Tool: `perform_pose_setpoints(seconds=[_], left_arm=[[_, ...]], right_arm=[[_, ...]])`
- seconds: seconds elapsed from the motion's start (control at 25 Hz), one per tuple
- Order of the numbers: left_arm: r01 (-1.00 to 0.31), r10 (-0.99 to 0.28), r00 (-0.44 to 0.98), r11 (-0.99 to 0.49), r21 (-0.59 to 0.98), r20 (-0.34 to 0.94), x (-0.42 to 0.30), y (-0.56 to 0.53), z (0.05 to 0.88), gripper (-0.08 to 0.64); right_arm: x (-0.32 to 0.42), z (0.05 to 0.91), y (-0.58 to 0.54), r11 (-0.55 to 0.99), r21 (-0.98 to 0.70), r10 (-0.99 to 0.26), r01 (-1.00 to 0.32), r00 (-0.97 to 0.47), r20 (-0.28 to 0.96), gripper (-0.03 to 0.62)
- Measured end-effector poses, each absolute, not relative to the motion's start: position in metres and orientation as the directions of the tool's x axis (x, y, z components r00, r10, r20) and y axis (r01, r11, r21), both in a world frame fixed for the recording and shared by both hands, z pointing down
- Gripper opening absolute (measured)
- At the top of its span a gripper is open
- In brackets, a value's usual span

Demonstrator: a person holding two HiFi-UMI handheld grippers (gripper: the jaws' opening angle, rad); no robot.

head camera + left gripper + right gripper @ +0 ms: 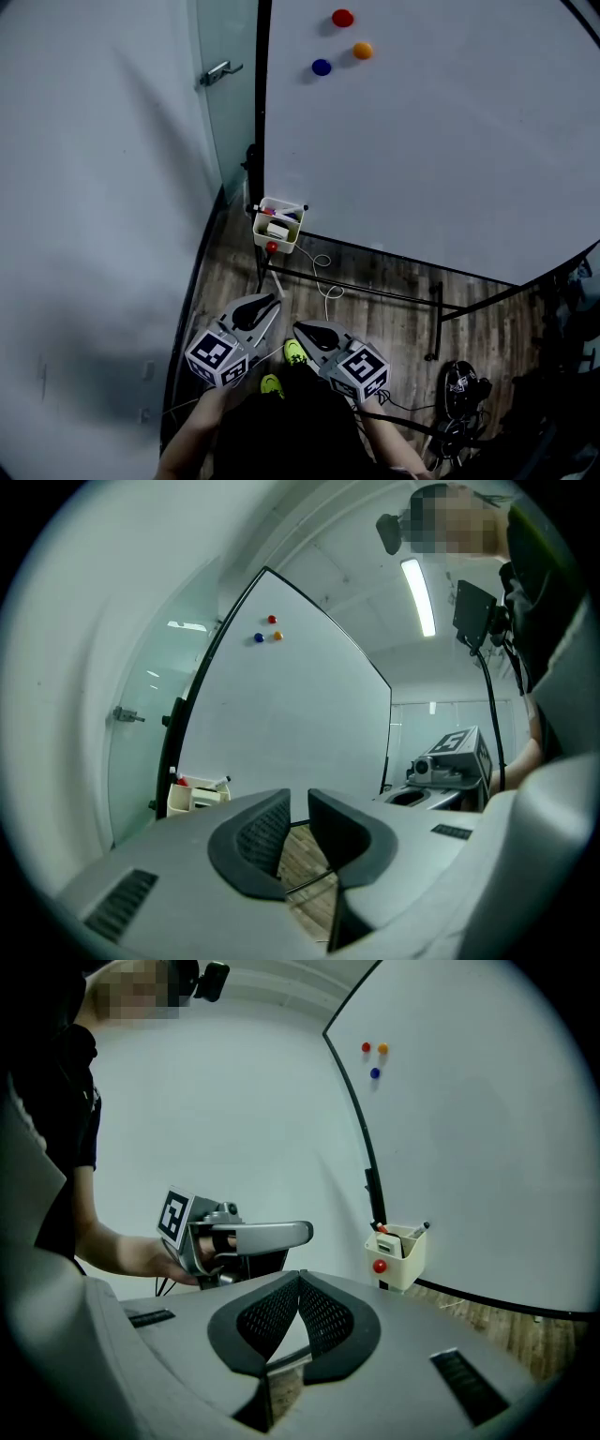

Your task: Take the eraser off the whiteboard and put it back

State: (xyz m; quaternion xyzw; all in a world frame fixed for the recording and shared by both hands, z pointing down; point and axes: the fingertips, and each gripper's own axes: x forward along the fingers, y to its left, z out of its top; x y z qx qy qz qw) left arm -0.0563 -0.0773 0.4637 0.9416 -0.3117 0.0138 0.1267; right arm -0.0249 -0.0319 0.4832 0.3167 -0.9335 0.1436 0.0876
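The whiteboard point(441, 141) fills the upper right of the head view, with red point(343, 18), orange point(362, 51) and blue point(322, 67) magnets near its top. A cream box point(278, 225) hangs at its lower left corner; it holds markers and a white block point(277, 230), perhaps the eraser, though I cannot tell. My left gripper point(272, 302) point(298, 803) is low and short of the board; its jaws stand a little apart with nothing between them. My right gripper point(300, 328) point(299, 1279) is beside it, shut and empty. The box point(398, 1255) lies ahead of both.
A white wall and a glass door with a handle point(220, 70) stand left of the board. The board's black stand point(375, 292) and a white cable point(328, 286) cross the wooden floor. Dark bags and cables point(464, 389) lie at the lower right.
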Motion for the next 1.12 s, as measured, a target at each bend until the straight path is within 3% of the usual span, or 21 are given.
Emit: perform_pose_setpoints(seconds=[1.12], left_arm=[[-0.739, -0.688, 0.674, -0.637, 0.219, 0.270, -0.041, -0.215, 0.522, 0.302]], right_arm=[[0.015, 0.513, -0.129, 0.787, -0.291, -0.449, -0.545, -0.828, 0.336, 0.026]])
